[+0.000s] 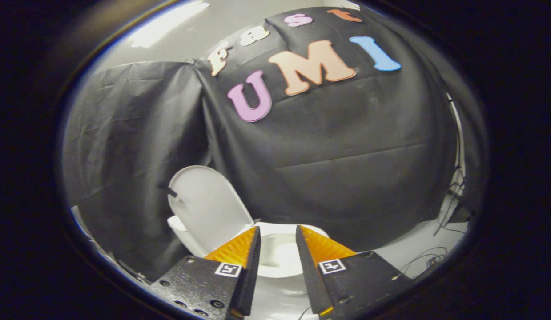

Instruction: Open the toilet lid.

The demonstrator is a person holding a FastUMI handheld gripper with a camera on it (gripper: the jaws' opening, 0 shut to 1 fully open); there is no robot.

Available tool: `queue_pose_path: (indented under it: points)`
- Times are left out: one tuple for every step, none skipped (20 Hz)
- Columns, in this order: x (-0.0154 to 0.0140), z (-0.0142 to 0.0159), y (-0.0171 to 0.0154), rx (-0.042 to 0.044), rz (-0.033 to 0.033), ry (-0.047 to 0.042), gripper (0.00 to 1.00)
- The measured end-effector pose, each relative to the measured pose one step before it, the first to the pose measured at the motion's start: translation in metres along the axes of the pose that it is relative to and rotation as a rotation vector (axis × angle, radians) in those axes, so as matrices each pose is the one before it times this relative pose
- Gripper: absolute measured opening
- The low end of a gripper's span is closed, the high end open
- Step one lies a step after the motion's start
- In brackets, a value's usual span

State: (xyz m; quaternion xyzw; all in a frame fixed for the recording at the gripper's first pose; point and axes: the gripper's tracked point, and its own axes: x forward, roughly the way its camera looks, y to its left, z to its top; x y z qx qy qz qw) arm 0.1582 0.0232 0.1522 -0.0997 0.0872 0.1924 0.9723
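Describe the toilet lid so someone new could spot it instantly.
Start at the black cloth wall; at its foot sits a white toilet. The toilet lid is the rounded white panel standing upright, just beyond the open gripper. Unlike the bowl, it stands vertical.

We observed black cloth walls, a pale floor carrying loose cables, and a bright ceiling light.

1. The gripper has its fingers parted around empty air above the toilet bowl.
2. The raised lid blocks the way beyond the left finger.
3. Black cloth walls off everything behind.
4. Cables cross the floor right of the bowl.
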Motion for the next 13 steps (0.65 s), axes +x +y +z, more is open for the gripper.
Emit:
queue_pose_path:
  points:
    - [-0.00165, 0.00016, -0.00603, -0.00412, -0.00215, 0.00548, 0.51]
    - [-0.00225, -0.00146, -0.00370, -0.00654, 0.00734, 0.00774, 0.53]
    - [-0.00298, -0.00126, -0.00001, -0.01000, 0.01367, 0.00332, 0.54]
    - [-0.00275, -0.00038, -0.00138, -0.01168, 0.00932, 0.00622, 0.55]
    - [-0.00348, -0.00111, -0.00337, -0.01254, 0.00120, 0.01475, 0.56]
    - [-0.00387, -0.00356, -0.00533, -0.01554, -0.00575, 0.01336, 0.57]
    - [-0.00467, -0.00128, -0.00615, -0.01277, -0.01829, 0.01024, 0.58]
    - [-0.00517, -0.00221, -0.00536, -0.01207, -0.01464, 0.00785, 0.58]
    - [-0.00492, -0.00152, -0.00263, -0.00798, -0.00342, 0.00355, 0.58]
    - [-0.00373, -0.00065, -0.00178, -0.00421, 0.00229, -0.00472, 0.59]
    - [-0.00471, 0.00061, -0.00402, 0.00202, -0.00691, -0.01032, 0.59]
    - [-0.00472, 0.00067, -0.00534, 0.00060, -0.00697, -0.01355, 0.59]
    - [-0.00298, 0.00162, -0.00355, 0.00168, -0.00714, -0.01473, 0.59]
